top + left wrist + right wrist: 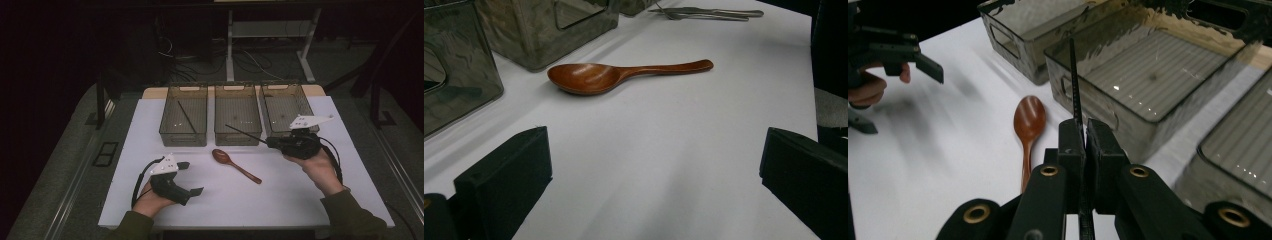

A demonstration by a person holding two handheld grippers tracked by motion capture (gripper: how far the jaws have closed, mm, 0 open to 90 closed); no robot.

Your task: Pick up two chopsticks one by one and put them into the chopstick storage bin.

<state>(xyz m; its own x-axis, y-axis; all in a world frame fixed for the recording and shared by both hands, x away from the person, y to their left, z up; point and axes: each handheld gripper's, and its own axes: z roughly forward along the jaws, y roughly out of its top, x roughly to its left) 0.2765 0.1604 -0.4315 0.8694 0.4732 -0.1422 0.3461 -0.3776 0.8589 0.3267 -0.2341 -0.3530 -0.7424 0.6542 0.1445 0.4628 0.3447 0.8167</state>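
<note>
A brown wooden spoon lies on the white mat, bowl towards the bins; it also appears in the left gripper view and the right gripper view. My right gripper is shut on a thin black chopstick that points left, in front of the middle bin. In its own view the jaws pinch the chopstick tightly. My left gripper rests open at the lower left, holding nothing, its jaws spread wide in front of the spoon.
Three clear grey bins stand in a row at the back. The left bin holds another black chopstick; the right bin looks bare. Metal cutlery lies far off in the left gripper view. Cables run across the floor beyond the table.
</note>
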